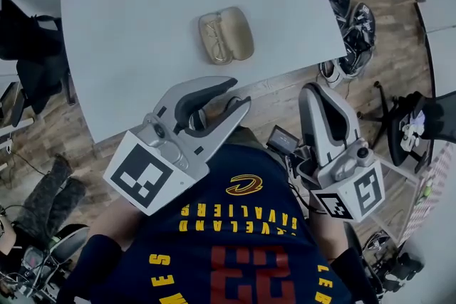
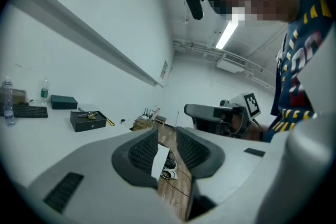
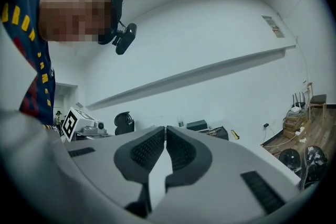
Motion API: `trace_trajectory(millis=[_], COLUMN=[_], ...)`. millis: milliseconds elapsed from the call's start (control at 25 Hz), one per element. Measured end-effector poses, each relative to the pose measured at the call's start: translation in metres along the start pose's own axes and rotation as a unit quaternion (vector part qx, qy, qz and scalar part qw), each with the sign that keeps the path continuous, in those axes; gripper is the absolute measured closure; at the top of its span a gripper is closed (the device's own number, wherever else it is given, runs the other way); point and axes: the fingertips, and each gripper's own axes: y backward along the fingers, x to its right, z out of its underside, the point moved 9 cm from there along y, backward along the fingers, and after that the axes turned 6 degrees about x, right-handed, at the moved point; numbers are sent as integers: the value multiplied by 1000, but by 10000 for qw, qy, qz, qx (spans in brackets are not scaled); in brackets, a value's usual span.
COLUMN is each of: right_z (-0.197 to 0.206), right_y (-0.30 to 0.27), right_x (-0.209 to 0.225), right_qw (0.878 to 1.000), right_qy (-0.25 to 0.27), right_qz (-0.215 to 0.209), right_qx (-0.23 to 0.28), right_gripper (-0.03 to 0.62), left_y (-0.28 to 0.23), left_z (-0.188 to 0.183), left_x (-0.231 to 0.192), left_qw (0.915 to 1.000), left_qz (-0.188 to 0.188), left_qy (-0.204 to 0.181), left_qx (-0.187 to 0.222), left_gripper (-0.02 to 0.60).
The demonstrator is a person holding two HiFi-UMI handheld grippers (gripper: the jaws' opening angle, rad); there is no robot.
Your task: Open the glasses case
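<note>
The glasses case (image 1: 226, 35) lies open on the worktop (image 1: 128, 25), apart beyond the open left gripper (image 1: 239, 92) and the closed, empty right gripper (image 1: 312, 90).

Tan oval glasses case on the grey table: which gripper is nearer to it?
Left. The left gripper hovers just off the grey table's edge, below the tan oval glasses case; the right gripper sits farther out, below and right of it.

The glasses case (image 1: 226, 35) lies open on the grey table (image 1: 128, 32), near its edge.
</note>
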Motion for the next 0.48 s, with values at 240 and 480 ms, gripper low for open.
trace_trajectory(millis=[240, 480], right_z=[2, 2], right_y=[0, 0], right_x=[0, -1], right_qw=[10000, 9999], right_qy=[26, 33], right_qz=[-86, -131], right_qx=[-34, -21], right_gripper=[568, 568], left_y=[-1, 0], left_z=[4, 6], left_x=[1, 1], left_qw=[10000, 10000], left_qz=[-20, -51], left_qy=[35, 39], left_qx=[-33, -41], left_gripper=[460, 460])
